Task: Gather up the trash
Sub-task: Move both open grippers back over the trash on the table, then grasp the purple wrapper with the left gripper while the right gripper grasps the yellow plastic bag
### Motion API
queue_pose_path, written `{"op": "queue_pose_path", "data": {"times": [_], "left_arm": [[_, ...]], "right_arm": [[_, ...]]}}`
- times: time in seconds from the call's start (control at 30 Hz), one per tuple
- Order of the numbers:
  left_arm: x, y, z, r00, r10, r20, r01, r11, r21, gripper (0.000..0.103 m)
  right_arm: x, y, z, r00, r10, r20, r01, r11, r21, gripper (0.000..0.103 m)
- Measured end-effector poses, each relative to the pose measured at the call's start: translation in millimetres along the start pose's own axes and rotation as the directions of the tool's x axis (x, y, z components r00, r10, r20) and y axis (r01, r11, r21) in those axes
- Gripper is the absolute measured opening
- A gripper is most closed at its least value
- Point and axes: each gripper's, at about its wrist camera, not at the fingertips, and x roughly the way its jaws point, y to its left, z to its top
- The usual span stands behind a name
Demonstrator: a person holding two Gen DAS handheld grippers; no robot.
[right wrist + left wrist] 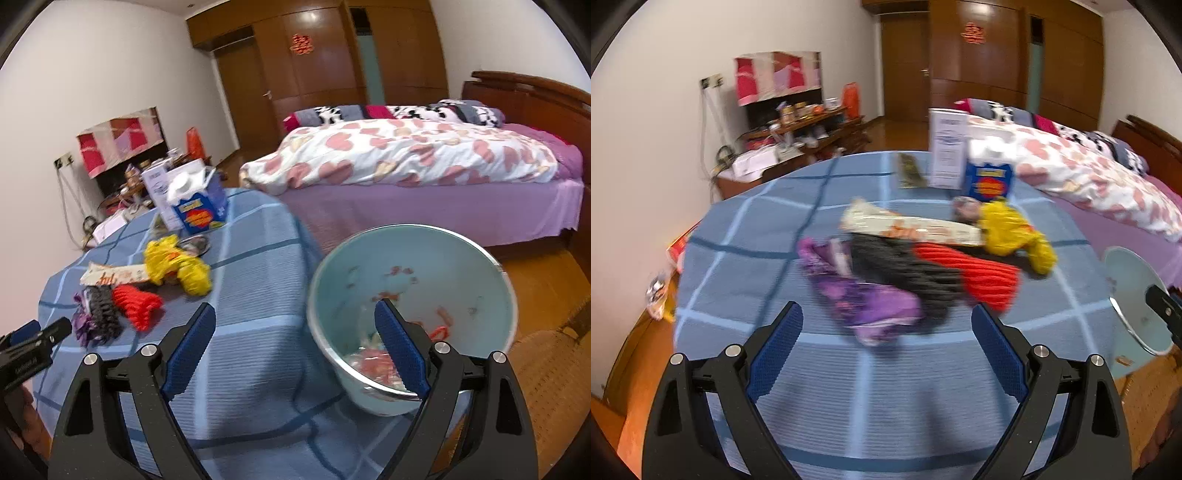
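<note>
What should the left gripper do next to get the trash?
Probably ease the left gripper forward and down onto the purple wrapper, the piece lying closest in front of it. Its jaws stand open and empty, and wrappers still lie on the blue checked cloth. The right gripper is open too, beside the pale blue bin, which already holds scraps.

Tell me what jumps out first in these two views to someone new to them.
A bright heap of wrappers sits mid-table on the blue checked cloth: yellow, red, black and purple. Right of the table stands a pale blue bin with scraps already in its bottom. Behind it lies a bed with a heart-print duvet.
</note>
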Motion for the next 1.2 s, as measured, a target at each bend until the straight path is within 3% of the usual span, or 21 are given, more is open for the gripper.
{"op": "queue_pose_path", "data": {"times": [0.33, 0.63, 0.8, 0.87, 0.93, 1.07, 1.2], "left_arm": [[21, 52, 4, 0.998, 0.055, -0.04, -0.06, 0.988, -0.142, 0.086], [55, 52, 16, 0.994, 0.044, -0.099, -0.064, 0.976, -0.209, 0.08], [74, 34, 21, 0.989, 0.062, -0.131, -0.085, 0.981, -0.173, 0.079], [83, 33, 17, 0.985, 0.045, -0.165, -0.073, 0.982, -0.173, 0.067], [87, 39, 13, 0.983, 0.019, -0.185, -0.056, 0.979, -0.198, 0.064], [90, 50, 11, 0.981, -0.012, -0.192, -0.03, 0.976, -0.216, 0.044], [90, 60, 9, 0.979, -0.055, -0.197, 0.012, 0.977, -0.213, 0.033]], "right_arm": [[26, 45, 3, 0.998, 0.057, -0.038, -0.06, 0.994, -0.091, 0.085], [49, 65, 6, 0.993, 0.09, -0.073, -0.098, 0.989, -0.115, 0.084], [59, 65, 10, 0.993, 0.084, -0.086, -0.093, 0.989, -0.113, 0.084], [62, 65, 12, 0.992, 0.082, -0.09, -0.093, 0.989, -0.117, 0.083], [65, 63, 13, 0.992, 0.084, -0.098, -0.095, 0.989, -0.114, 0.083], [75, 61, 18, 0.989, 0.092, -0.116, -0.103, 0.99, -0.097, 0.083], [86, 66, 29, 0.985, 0.103, -0.137, -0.118, 0.987, -0.109, 0.083]]}}
